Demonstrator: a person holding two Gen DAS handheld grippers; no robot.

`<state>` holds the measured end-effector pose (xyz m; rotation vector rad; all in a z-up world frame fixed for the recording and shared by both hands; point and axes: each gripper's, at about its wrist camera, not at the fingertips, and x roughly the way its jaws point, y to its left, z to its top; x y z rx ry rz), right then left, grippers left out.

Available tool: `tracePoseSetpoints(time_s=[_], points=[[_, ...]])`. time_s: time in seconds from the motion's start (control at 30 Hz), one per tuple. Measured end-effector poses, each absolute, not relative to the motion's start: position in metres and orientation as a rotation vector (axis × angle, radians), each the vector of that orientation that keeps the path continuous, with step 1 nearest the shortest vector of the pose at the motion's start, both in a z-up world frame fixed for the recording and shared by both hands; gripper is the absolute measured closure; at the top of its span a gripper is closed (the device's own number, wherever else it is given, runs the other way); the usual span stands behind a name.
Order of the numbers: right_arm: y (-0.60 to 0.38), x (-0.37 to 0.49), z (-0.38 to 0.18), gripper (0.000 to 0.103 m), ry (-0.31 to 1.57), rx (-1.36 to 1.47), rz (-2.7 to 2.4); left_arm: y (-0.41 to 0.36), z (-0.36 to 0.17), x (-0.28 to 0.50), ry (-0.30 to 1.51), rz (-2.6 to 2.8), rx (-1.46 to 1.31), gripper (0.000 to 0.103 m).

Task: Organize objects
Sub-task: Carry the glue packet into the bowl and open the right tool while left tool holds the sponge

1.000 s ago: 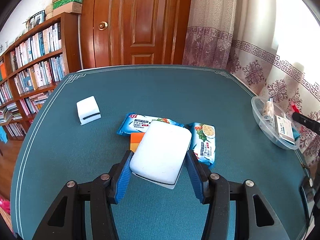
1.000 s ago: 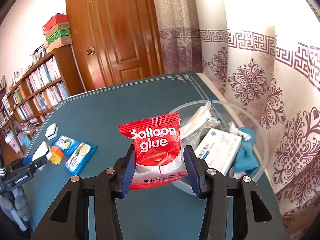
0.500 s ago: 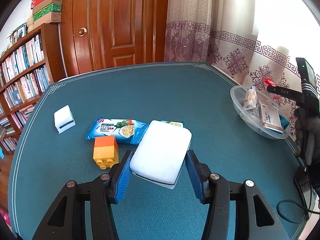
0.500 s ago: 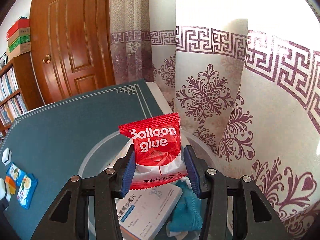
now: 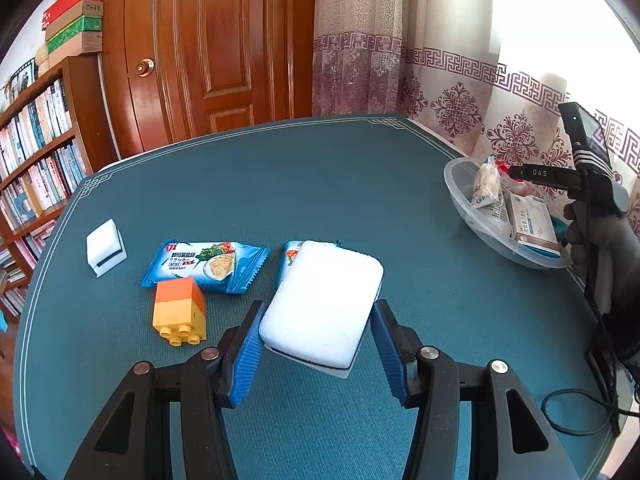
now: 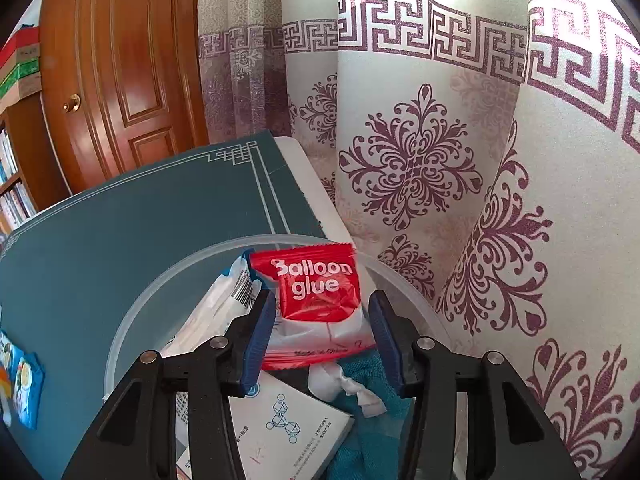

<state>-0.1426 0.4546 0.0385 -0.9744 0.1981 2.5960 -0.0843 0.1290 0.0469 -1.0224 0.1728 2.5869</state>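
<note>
My left gripper (image 5: 316, 354) is shut on a large white sponge (image 5: 322, 306) and holds it above the teal table (image 5: 320, 176). My right gripper (image 6: 322, 340) hangs over the clear plastic bowl (image 6: 148, 300); its jaws stand apart from the red "Balloon glue" packet (image 6: 316, 292), which tilts into the bowl. The bowl (image 5: 460, 184) also shows at the right in the left wrist view, with the right gripper (image 5: 516, 172) over it.
On the table lie a small white sponge (image 5: 106, 248), two blue cracker packets (image 5: 204, 266), and an orange-yellow toy brick (image 5: 180, 312). The bowl holds a white box (image 6: 288, 428), a blue cloth (image 6: 372, 448) and a white bag (image 6: 224, 304). Curtains stand behind the bowl.
My right gripper has opened and the red packet has slipped forward into the bowl. My left gripper has carried the large sponge a little further right.
</note>
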Motion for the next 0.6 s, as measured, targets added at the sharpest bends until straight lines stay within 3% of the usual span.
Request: tracePoseSetpoints(time_s=[0.6], points=[[0.404,-0.052,0.054,0.052,0.198,-0.829,2.775,0.198,0.057,-0.087,0.276,2.490,-0.975,0.047]])
